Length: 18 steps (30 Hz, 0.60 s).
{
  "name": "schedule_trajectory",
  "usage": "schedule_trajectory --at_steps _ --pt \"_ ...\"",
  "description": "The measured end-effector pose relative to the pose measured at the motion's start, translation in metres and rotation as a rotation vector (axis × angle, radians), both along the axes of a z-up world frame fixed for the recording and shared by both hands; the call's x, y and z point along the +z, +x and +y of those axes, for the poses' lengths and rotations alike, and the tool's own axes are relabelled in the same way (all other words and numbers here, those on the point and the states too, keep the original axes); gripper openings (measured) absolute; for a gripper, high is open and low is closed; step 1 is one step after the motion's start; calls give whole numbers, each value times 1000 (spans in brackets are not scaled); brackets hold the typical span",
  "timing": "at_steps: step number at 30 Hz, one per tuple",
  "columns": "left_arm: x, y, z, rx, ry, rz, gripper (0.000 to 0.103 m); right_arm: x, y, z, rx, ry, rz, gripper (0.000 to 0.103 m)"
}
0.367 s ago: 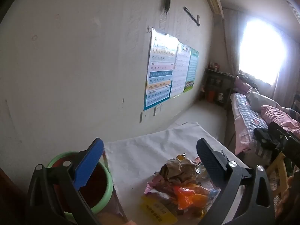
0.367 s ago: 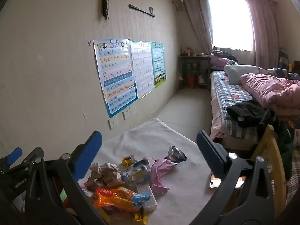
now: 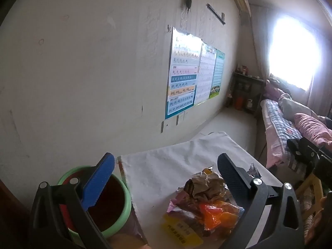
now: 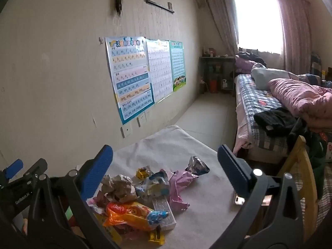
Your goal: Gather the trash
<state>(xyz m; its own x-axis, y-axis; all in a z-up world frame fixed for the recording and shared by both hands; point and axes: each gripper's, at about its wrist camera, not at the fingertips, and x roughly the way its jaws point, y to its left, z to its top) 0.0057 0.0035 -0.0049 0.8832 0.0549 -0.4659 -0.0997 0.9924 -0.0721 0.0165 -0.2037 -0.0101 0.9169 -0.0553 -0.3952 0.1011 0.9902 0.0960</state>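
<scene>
Bedroom: cream wall with three learning posters (image 4: 132, 78) mid-frame, bright window (image 4: 257, 20) upper right, bed (image 4: 261, 103) with a pink quilt along the right edge. Foreground is a table under a white cloth (image 4: 166, 145), bare over its far half.

Trash pile (image 4: 141, 195) sits at the lower centre of the right wrist view, all on the cloth: orange snack bag (image 4: 128, 213) in front, crumpled brown paper (image 4: 118, 188) behind it, pink wrapper (image 4: 180, 186) to the right, silver foil packet (image 4: 197, 166) furthest back, slightly apart from the rest. Small yellow wrappers and a flat clear box are mixed in.

Right gripper (image 4: 165, 164): jaws spread wide, nothing between them, hovering above and short of the pile. Left gripper (image 3: 166, 176): also wide apart and empty, framing the cloth; the same pile shows at lower right of its view.

Container: green-rimmed bin (image 3: 124, 207) at lower left of the left wrist view, just beside the table's edge, partly hidden behind the blue finger. Inside looks dark reddish-brown; can't tell whether anything is in it yet.

Step, as I read it: the start of a pick, nothing collected so far by the look of the pile. Next move wants one gripper down onto a single piece. The orange bag is nearest and on top, so probably first. Crinkly film slips, so close on a bunched fold, then carry it left to the bin.

A phone (image 4: 238, 200) lies by the right finger; not trash, leave it.
</scene>
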Motion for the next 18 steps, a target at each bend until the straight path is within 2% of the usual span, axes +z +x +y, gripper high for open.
schedule_trajectory --at_steps 18 --pt "-7 2 4 17 7 26 95 -2 1 2 8 -2 19 100"
